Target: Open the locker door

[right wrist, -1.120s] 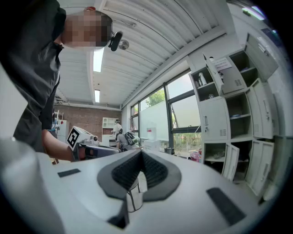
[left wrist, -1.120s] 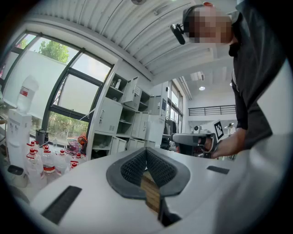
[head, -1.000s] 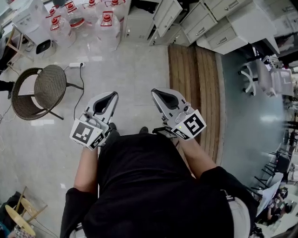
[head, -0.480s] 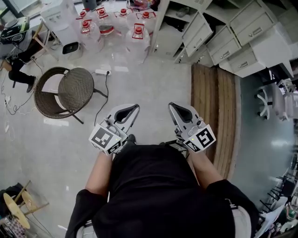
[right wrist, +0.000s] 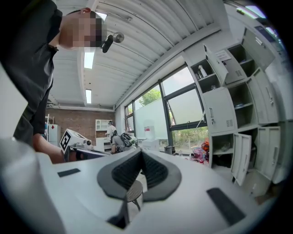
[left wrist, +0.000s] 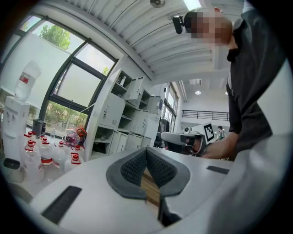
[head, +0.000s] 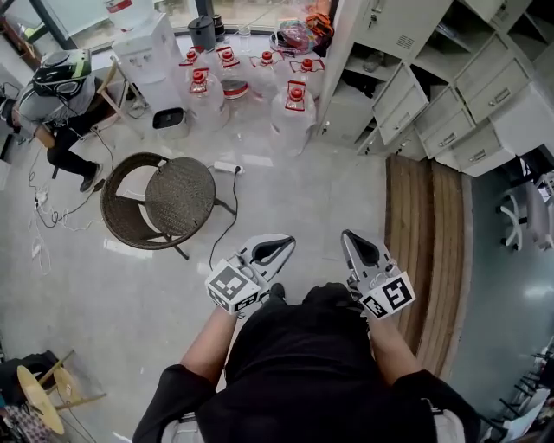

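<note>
The lockers [head: 394,26] line the far wall, well ahead and out of reach, some doors ajar. The left tool [head: 279,245] and right tool [head: 353,240] sit low against the body, jaws pressed together on nothing, likely just carried for the walk past the chair [head: 177,195].

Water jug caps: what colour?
Red. The water jug caps show best in the head view.

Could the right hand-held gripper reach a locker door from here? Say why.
Probably not yet. The right hand-held gripper, shut and empty, sits close to the person's body; the lockers stand well ahead across open floor, nothing between.
</note>
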